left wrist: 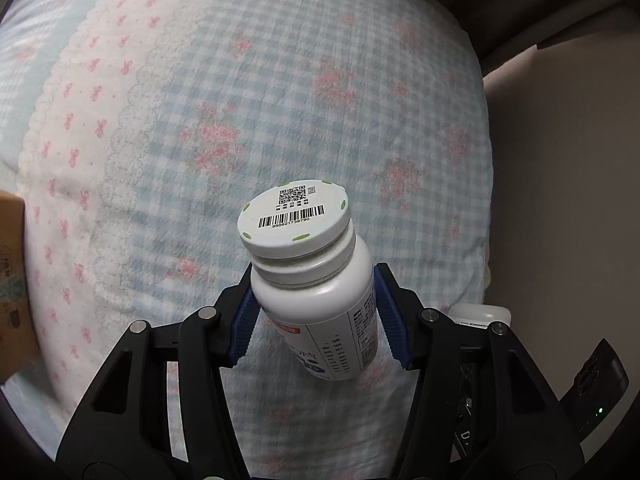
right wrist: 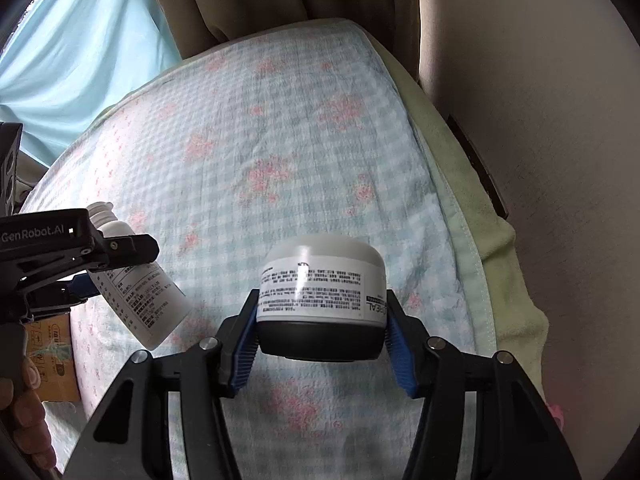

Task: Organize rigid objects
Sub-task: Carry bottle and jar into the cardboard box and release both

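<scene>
On my left wrist view, the left gripper [left wrist: 316,312] is clamped on a white pill bottle [left wrist: 320,292]. Its blue ribbed pads [left wrist: 244,320] press the bottle's body from both sides, just below the shoulder. The bottle tilts, its flat cap [left wrist: 294,218] with a barcode and QR code pointing away from me, past the fingertips, and its base reaching back between the fingers. It hangs clear of the checked floral bedspread [left wrist: 280,100].

On my right wrist view, the right gripper [right wrist: 322,328] grips a squat jar [right wrist: 322,296], white with printed text above and dark below. The pads [right wrist: 400,344] meet it at its widest sides, and the jar sits at the fingertips, above the bedspread. I can see the left gripper with its bottle at the left edge, well apart from the jar, above a cardboard box [right wrist: 56,356].
</scene>
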